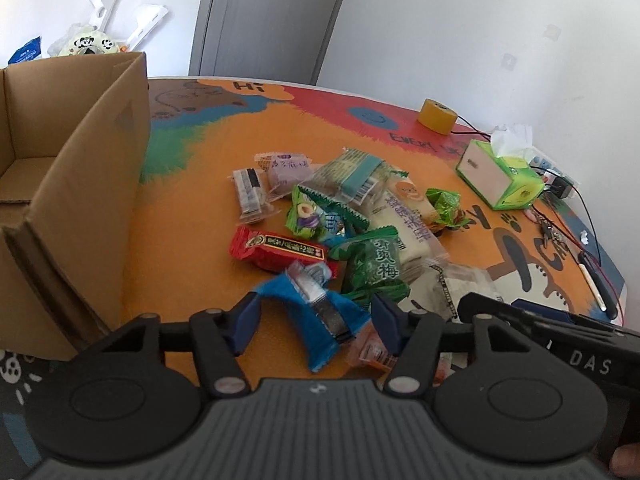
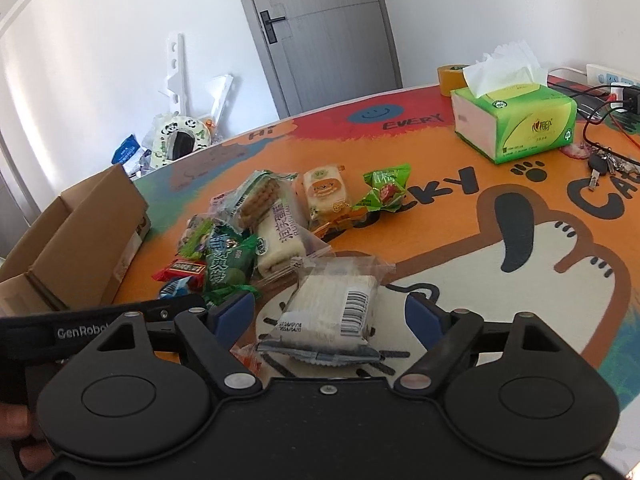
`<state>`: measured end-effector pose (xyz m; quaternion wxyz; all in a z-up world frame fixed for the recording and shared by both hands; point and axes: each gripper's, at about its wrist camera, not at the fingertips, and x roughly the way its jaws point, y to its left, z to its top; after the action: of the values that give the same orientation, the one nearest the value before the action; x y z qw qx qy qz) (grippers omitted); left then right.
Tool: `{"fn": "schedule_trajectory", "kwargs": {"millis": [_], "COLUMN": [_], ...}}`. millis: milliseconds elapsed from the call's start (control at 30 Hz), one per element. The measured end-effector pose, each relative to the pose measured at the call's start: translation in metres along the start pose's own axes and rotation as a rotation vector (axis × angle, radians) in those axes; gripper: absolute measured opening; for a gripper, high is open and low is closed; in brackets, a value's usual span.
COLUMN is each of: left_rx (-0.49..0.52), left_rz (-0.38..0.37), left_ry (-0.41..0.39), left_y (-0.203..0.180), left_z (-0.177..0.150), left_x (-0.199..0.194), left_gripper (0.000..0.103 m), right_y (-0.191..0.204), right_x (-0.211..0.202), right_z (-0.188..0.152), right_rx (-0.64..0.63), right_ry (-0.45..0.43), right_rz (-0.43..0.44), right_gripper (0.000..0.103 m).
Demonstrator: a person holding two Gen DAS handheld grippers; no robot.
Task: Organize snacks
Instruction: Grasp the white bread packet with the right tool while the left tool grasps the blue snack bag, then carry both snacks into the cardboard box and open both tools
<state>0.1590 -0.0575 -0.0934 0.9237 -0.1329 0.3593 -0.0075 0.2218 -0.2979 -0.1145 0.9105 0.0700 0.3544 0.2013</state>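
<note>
Your snacks lie in a loose heap (image 1: 340,216) on the bright orange table (image 1: 192,240), just to the right of the open cardboard box (image 1: 80,184); take that box as your marker. Nearest the box sits a small clear packet with a black bar (image 1: 250,192), then a red bar (image 1: 280,250), then dark green packets (image 1: 374,268).

Your left gripper (image 1: 316,320) is at the near edge of the heap. A blue packet (image 1: 320,320) lies between its blue pads (image 1: 244,320), but neither pad presses on it, so the jaws stand apart and hold nothing.

Your right gripper (image 2: 330,312) sits farther from the box, past the heap. A clear packet of pale cake with a barcode (image 2: 332,312) lies between its pads (image 2: 424,316); there is space on both sides, so these jaws too are spread and not gripping.

Well away from the box, at the far side of the table, stand a green tissue box (image 2: 516,124) and a roll of yellow tape (image 1: 436,116), with keys (image 2: 604,168) and red and black wires (image 2: 600,112) nearby.
</note>
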Motion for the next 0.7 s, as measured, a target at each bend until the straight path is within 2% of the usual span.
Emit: {"fn": "schedule_trajectory", "kwargs": {"millis": [167,233,367,500,700], "left_rx": [-0.014,-0.013,-0.027,-0.035,-0.036], "left_rz": [0.02,0.019,0.023,0.002,-0.013], "left_ry": [-0.021,-0.026,-0.043,-0.052,-0.101], "left_y": [0.0,0.0,0.005,0.007,0.005], "left_z": [-0.001,-0.002,-0.005,-0.009,-0.01], "left_x": [0.001,0.001,0.0,-0.005,-0.027], "left_gripper": [0.05,0.045,0.029,0.027,0.026], "right_y": [0.004,0.008,0.012,0.005,0.004], "right_x": [0.009,0.013,0.012,0.003,-0.015], "right_z": [0.001,-0.001,-0.007,-0.007,-0.009], "right_rx": [0.002,-0.022,-0.05,-0.01,0.008], "right_ry": [0.006,0.017,0.009,0.014,-0.021], "right_rz": [-0.007,-0.012,-0.041,0.0,0.008], "right_gripper": [0.082,0.079,0.054,0.048,0.048]}}
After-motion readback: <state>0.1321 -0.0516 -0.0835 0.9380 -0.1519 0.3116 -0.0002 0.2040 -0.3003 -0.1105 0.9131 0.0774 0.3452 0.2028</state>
